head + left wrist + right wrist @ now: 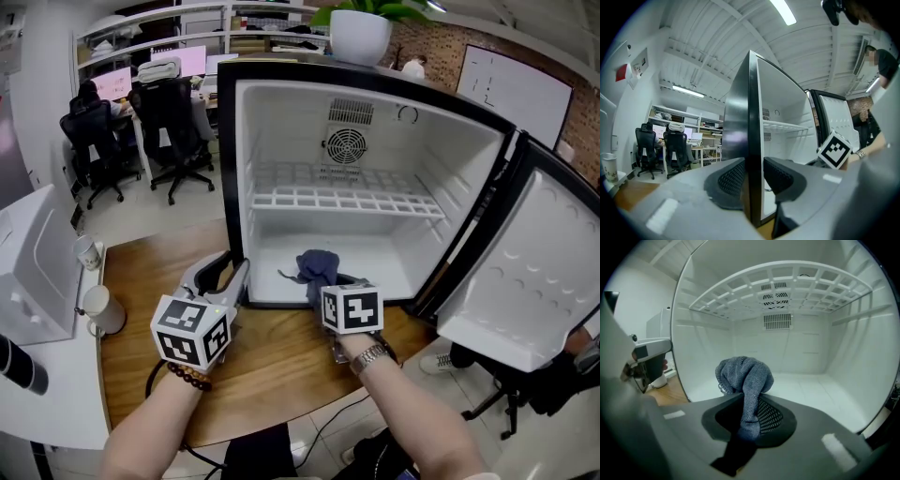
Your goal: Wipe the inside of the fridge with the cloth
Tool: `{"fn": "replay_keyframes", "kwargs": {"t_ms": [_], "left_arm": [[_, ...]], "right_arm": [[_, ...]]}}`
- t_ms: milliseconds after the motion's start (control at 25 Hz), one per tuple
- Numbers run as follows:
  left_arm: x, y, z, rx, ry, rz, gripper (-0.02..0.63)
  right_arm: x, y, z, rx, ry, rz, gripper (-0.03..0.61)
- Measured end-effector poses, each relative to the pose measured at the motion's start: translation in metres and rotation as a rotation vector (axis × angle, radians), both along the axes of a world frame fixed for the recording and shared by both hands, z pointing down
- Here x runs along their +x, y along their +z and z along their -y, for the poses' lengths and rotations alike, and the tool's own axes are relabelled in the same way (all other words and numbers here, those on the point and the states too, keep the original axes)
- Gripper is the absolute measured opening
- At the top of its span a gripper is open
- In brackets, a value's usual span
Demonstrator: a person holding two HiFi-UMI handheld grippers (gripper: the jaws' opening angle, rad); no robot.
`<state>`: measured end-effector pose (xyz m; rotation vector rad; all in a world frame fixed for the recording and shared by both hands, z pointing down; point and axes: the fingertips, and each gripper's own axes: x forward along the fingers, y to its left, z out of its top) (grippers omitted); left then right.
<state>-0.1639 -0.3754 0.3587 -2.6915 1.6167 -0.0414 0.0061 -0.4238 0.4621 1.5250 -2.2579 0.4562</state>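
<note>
A small white fridge (242, 178) stands open on a wooden table (272, 366), its door (525, 272) swung out to the right. My left gripper (236, 277) is shut on the front edge of the fridge's left wall (740, 126), one pad (732, 177) on each side of it. At the mouth of the lower compartment my right gripper (324, 281) is shut on a bunched blue-grey cloth (317, 266). In the right gripper view the cloth (745, 376) sticks up from between the jaws above the bare white fridge floor (811, 385).
A white wire shelf (347, 199) spans the fridge at mid height, with a fan grille (346, 145) on the back wall. A potted plant (360, 36) sits on top. Two paper cups (101, 309) and a white appliance (33, 262) stand left. Office chairs (173, 122) are behind.
</note>
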Motion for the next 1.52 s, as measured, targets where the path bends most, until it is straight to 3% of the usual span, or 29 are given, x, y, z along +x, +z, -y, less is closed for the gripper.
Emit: {"fn": "replay_keyframes", "kwargs": {"t_ms": [600,1000,1200,1360,1520], "left_arm": [[-0.005,0.001,-0.007,-0.016,-0.014,0.032,0.094],[0.008,-0.006,-0.029,0.006,0.026,0.042,0.046],[0.03,-0.011,-0.043,0.02,0.091,0.036,0.025],[0.059,-0.014,-0.047,0.031,0.183,0.036,0.023],[0.094,-0.013,-0.05,0.02,0.295,0.056,0.023]], "right_arm": [[0.121,0.0,0.002,0.021,0.227,-0.013,0.069],[0.141,0.002,-0.003,0.01,0.288,0.051,0.069],[0.146,0.001,-0.009,0.017,0.305,0.055,0.069],[0.153,-0.019,-0.017,0.118,0.288,0.02,0.069],[0.141,-0.037,-0.029,0.175,0.207,0.048,0.069]]}}
